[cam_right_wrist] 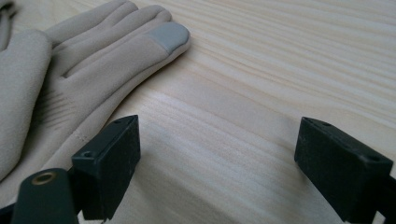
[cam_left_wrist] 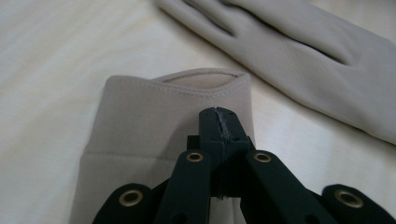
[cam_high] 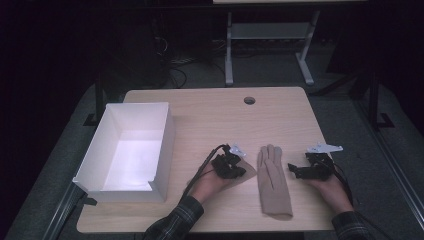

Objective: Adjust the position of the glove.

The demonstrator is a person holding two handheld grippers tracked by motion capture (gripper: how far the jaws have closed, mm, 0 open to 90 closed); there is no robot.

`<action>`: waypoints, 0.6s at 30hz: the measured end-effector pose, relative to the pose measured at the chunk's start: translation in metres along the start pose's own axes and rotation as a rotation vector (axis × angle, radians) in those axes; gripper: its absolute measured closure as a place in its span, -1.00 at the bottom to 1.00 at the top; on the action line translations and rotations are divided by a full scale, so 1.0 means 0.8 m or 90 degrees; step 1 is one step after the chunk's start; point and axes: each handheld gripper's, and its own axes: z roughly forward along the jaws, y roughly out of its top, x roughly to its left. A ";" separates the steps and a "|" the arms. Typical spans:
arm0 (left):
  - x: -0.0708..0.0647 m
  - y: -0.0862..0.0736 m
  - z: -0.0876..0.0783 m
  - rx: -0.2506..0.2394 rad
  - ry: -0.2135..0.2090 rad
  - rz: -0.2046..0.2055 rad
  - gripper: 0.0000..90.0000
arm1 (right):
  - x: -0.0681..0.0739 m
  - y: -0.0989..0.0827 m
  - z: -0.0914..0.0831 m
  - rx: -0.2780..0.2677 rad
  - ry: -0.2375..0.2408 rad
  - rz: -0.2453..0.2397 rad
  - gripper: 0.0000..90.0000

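A beige glove lies flat on the wooden table, fingers pointing away from me. It also shows in the left gripper view and in the right gripper view, where one fingertip has a grey patch. A second beige glove lies just left of it, cuff end forward. My left gripper is shut on this second glove, its jaws pressed together on the fabric. My right gripper stands open just right of the flat glove, low over bare wood, with nothing between its jaws.
An open white box stands on the left part of the table. A round cable hole sits near the far edge. Table legs and cables show on the dark floor beyond.
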 end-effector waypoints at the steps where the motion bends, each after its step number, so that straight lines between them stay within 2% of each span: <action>1: -0.003 -0.001 0.000 0.001 -0.004 0.006 1.00 | 0.000 0.000 0.000 -0.002 -0.001 -0.002 -0.69; 8: -0.031 -0.016 -0.004 -0.007 -0.041 0.011 1.00 | 0.000 0.000 0.000 -0.002 0.000 -0.003 -0.69; 9: -0.036 -0.019 -0.007 0.001 -0.048 0.016 1.00 | 0.000 0.000 0.000 -0.001 0.000 -0.002 -0.69; 18: -0.064 -0.043 -0.022 0.010 -0.073 0.033 1.00 | 0.001 0.000 0.000 -0.002 0.001 -0.004 -0.69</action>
